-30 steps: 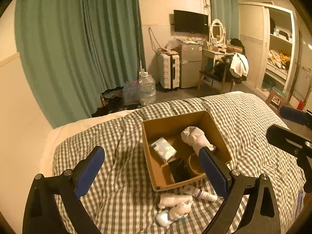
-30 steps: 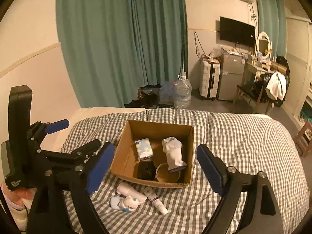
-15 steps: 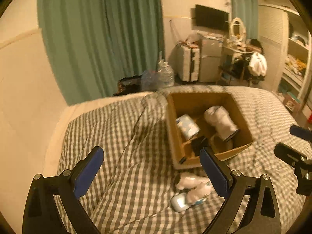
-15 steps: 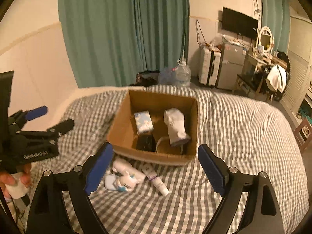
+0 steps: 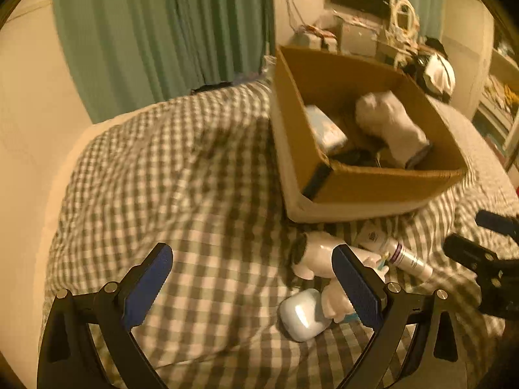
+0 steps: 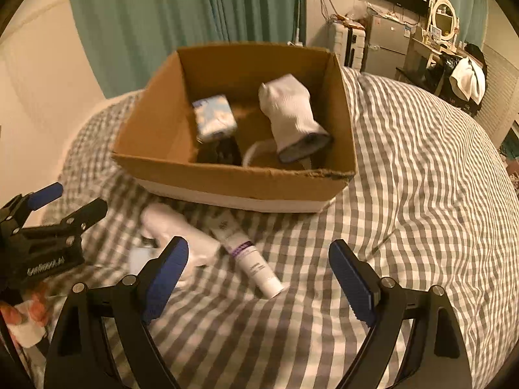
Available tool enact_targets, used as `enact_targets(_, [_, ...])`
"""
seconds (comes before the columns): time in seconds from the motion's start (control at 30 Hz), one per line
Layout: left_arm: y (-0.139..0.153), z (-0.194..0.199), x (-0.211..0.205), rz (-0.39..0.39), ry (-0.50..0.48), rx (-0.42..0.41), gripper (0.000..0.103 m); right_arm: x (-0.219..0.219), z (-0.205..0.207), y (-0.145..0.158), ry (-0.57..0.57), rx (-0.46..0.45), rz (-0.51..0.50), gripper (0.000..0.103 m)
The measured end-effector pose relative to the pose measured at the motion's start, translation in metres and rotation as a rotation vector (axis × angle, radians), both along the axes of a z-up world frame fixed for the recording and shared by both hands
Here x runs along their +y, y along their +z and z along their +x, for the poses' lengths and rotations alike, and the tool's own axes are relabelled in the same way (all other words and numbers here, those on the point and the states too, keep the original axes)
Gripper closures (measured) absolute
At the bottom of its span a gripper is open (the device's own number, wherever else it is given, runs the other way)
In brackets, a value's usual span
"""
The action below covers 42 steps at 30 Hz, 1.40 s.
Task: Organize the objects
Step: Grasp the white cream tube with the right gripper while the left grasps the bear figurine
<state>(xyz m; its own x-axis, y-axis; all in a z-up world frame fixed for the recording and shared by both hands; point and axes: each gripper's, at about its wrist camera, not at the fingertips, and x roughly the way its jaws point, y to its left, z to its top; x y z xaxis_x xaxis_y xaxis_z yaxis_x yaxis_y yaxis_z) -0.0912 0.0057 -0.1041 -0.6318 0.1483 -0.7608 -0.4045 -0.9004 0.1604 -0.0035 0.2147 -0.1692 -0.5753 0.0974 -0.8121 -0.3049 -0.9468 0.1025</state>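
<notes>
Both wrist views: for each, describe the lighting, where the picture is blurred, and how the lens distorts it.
Left wrist view: warm, dim amber light; motion blur smears the checked bedspread and cardboard box; fisheye bends the curtain. Right wrist view: same amber cast; the tube is fairly sharp, the white items beside it blurred; dark corners ring the frame.

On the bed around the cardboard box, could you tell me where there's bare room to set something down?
Free: the checked cover right of the cardboard box, and left of it. Crowded: the strip before the box, with tube, white bottle and white case.
</notes>
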Motion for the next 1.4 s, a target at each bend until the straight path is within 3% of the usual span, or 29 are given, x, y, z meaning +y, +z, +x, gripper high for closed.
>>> enact_targets(0.13, [-0.024,-0.003,0.011,-0.060,-0.027,-0.039,0.002,0.013,-0.013,-0.029,-0.011,-0.056,-0.090,0.014])
enact_targets(0.3, [-0.046,-0.001,0.011,-0.072,-0.033,-0.092,0.002,0.018,-0.026,-0.062,-0.013,-0.153,-0.153,0.016])
enact_targets(0.43, [-0.047,0.004,0.015,-0.069,-0.060,-0.085,0.002,0.019,-0.038,-0.084,0.008,-0.233,-0.188,0.035])
enact_targets(0.57, [-0.050,0.005,0.017,-0.070,-0.073,-0.092,0.002,0.015,-0.047,-0.097,0.019,-0.300,-0.160,0.040])
enact_targets(0.63, [-0.049,0.006,0.016,-0.057,-0.071,-0.092,0.002,0.013,-0.048,-0.098,0.021,-0.315,-0.133,0.048])
enact_targets(0.7, [-0.044,0.008,0.013,-0.028,-0.077,-0.097,0.002,0.014,-0.046,-0.097,0.016,-0.313,-0.130,0.054])
enact_targets(0.87, [-0.036,0.022,0.015,0.017,-0.126,-0.116,0.002,0.011,-0.036,-0.085,0.017,-0.267,-0.116,0.057])
enact_targets(0.97, [-0.041,0.031,0.028,-0.010,-0.183,-0.141,0.002,0.006,-0.027,-0.073,0.025,-0.219,-0.091,0.060])
enact_targets(1.0, [-0.045,0.031,0.032,-0.024,-0.194,-0.145,0.002,0.005,-0.024,-0.069,0.022,-0.206,-0.084,0.068])
enact_targets(1.1, [-0.056,0.033,0.047,-0.068,-0.236,-0.173,0.002,0.006,-0.016,-0.063,0.009,-0.178,-0.095,0.072])
enact_targets(1.17, [-0.065,0.030,0.056,-0.100,-0.246,-0.194,0.006,0.008,-0.010,-0.060,-0.005,-0.160,-0.102,0.072])
enact_targets(1.27, [-0.074,0.025,0.065,-0.107,-0.265,-0.234,0.024,0.010,-0.005,-0.056,-0.010,-0.143,-0.115,0.074])
enact_targets(1.33, [-0.079,0.022,0.069,-0.085,-0.286,-0.277,0.043,0.011,-0.004,-0.056,-0.008,-0.138,-0.117,0.074])
enact_targets(1.4, [-0.081,0.023,0.072,-0.088,-0.300,-0.278,0.043,0.012,-0.002,-0.055,-0.007,-0.135,-0.118,0.074])
